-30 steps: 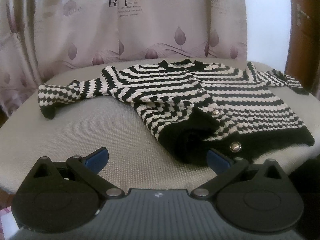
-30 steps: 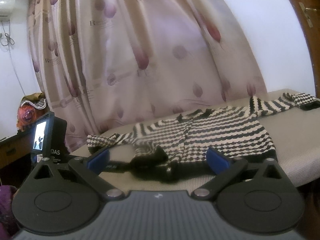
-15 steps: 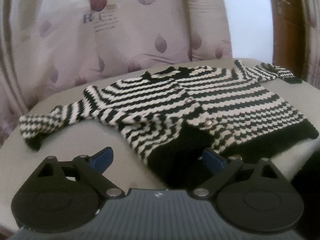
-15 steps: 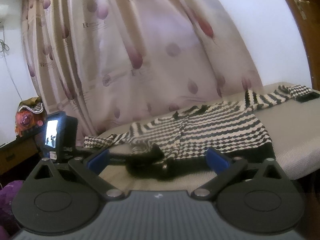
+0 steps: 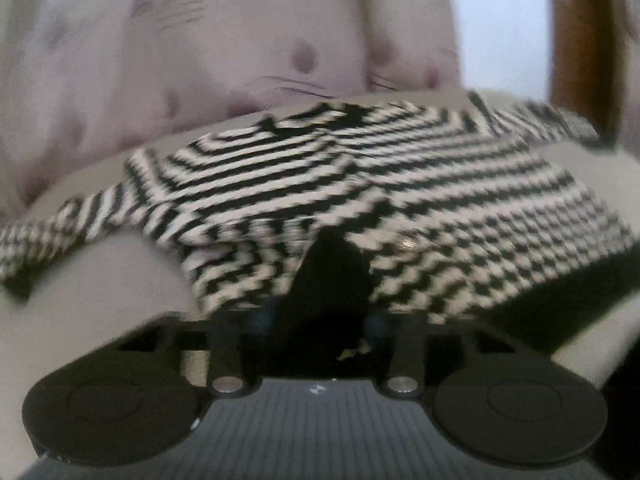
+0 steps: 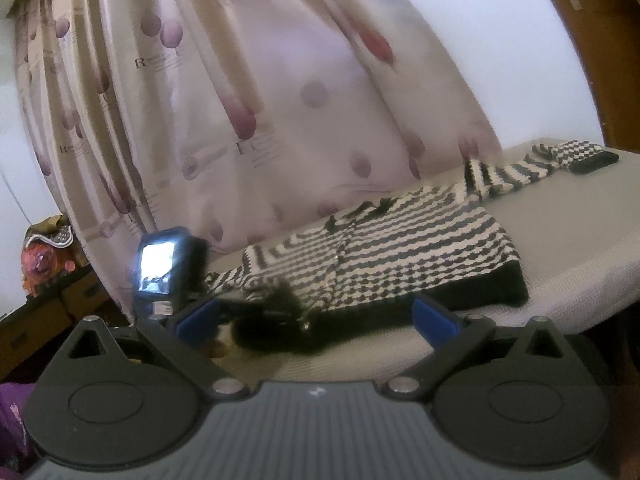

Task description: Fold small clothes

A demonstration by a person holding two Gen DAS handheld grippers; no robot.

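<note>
A small black-and-white striped knit cardigan (image 5: 360,168) lies spread on a grey padded surface (image 5: 100,280), sleeves out to both sides. My left gripper (image 5: 320,320) is shut on the cardigan's black bottom hem near the middle front, with the dark fabric bunched between its fingers. In the right wrist view the cardigan (image 6: 400,248) lies ahead. My right gripper (image 6: 316,320) is open and empty just before the near hem, its blue pads (image 6: 434,318) wide apart. The left gripper's camera (image 6: 164,264) shows at the hem's left end.
A pink patterned curtain (image 6: 260,100) hangs behind the surface. A brown wooden door (image 6: 600,40) stands at the right. The surface's front edge (image 6: 560,320) drops off close to the grippers. Clutter (image 6: 44,256) sits on a low shelf at far left.
My left gripper moved forward to the cardigan's bottom hem and closed on it. The right gripper moved slightly closer to the hem and stayed open.
</note>
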